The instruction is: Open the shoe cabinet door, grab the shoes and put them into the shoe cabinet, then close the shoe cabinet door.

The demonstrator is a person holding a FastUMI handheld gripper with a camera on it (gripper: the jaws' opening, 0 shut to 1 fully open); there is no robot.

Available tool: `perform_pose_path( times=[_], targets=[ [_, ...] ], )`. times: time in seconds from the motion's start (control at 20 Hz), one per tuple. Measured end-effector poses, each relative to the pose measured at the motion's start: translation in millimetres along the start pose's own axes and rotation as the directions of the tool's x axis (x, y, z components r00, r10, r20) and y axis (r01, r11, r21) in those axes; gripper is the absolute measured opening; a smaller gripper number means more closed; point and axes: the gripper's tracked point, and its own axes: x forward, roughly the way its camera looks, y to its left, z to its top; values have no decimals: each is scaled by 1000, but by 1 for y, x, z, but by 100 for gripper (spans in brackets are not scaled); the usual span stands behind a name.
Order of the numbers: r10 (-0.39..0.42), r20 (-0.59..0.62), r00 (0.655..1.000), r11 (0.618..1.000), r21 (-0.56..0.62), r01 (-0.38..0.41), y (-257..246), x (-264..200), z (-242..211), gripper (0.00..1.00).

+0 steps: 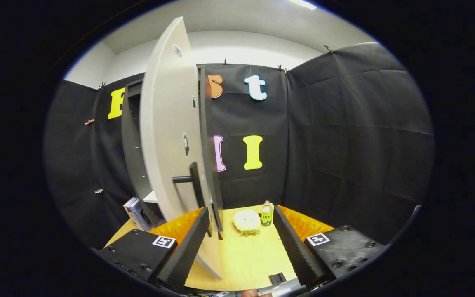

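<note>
The shoe cabinet's white door (167,136) stands swung open, nearly edge-on to me, with its black bar handle (188,179) sticking out toward the left. The dark grey cabinet body (132,140) rises behind it on the left, its inside mostly hidden by the door. My gripper (241,210) is open, fingers wide apart over the wooden table (254,255). The door's lower corner sits just inside my left finger (188,247); I cannot tell if they touch. The right finger (293,243) is well clear of it. Nothing is held.
Just beyond the fingertips a round cream object (246,221) lies beside a small green bottle (266,213). Books (136,212) lean at the cabinet's foot on the left. A small black piece (277,277) lies near the table's front edge.
</note>
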Motion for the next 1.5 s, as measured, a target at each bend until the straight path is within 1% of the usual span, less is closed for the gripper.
perform_pose_path(
  times=[0.15,0.3,0.5,0.65,0.85,1.05,1.5],
  targets=[
    [20,-19,1000,1000,-16,-20,9,16,-2,99],
    [26,-16,1000,1000,-13,-26,15,14,-2,98],
    [20,-16,1000,1000,-6,-20,37,9,-4,98],
    [36,-19,999,999,8,-36,67,3,-8,97],
    [42,-1,999,998,-39,-42,109,3,-9,97],
    [80,-8,997,997,-11,-80,153,2,-13,98],
    [149,-11,989,989,-14,-150,229,24,-17,98]
  ],
)
